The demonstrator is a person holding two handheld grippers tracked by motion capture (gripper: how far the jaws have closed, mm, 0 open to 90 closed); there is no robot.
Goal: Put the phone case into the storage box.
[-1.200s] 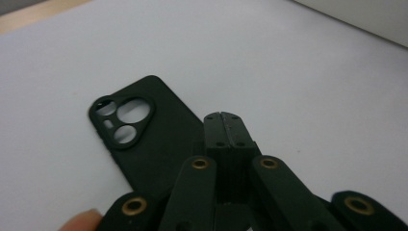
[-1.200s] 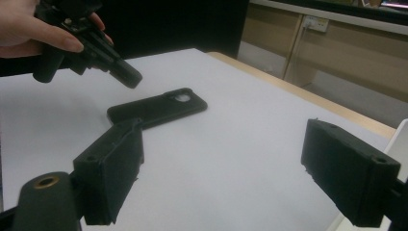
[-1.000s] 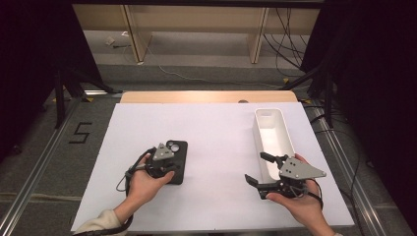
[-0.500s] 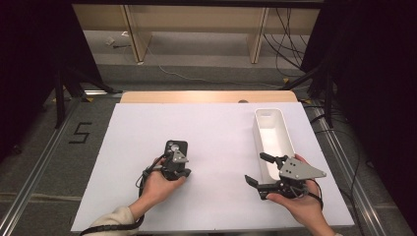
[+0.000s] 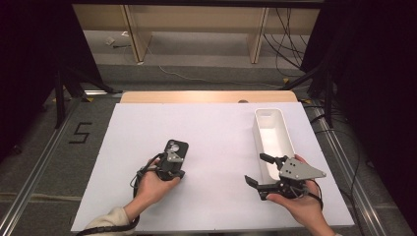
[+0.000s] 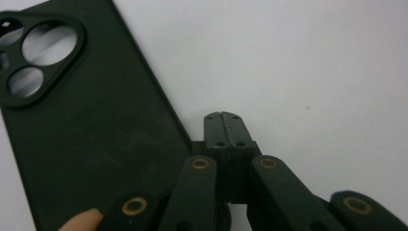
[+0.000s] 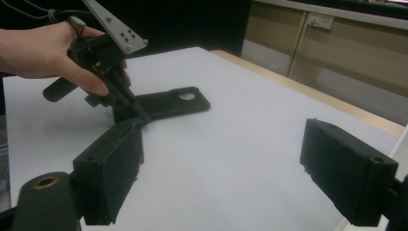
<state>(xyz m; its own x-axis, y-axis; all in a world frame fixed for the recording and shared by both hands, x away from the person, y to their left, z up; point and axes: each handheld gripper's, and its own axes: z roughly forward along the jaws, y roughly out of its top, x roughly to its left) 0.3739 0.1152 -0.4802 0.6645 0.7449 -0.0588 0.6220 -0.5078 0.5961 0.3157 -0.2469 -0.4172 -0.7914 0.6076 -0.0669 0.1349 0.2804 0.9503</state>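
Note:
A black phone case [image 5: 177, 147] lies flat on the white table top [image 5: 216, 132], camera cut-outs at its far end. My left gripper [image 5: 177, 173] points steeply down at the case's near right edge. In the left gripper view the case [image 6: 91, 125] is at the left, and my left gripper [image 6: 222, 118] is shut, empty, its tips on the bare table just beside the case's edge. My right gripper [image 5: 259, 169] stands open and empty beside the near end of a white bin [image 5: 287, 140]. In the right gripper view my right gripper [image 7: 231, 168] faces the case [image 7: 173, 103].
The long white bin looks empty and runs front to back at the table's right side. A wooden strip [image 5: 206, 96] edges the far side of the table. Metal rails [image 5: 39, 162] and dark floor flank it, and cables lie on the floor behind.
My left gripper has tipped up from lying low over the case to pointing steeply down at its near right edge. The right gripper and the bin have not moved.

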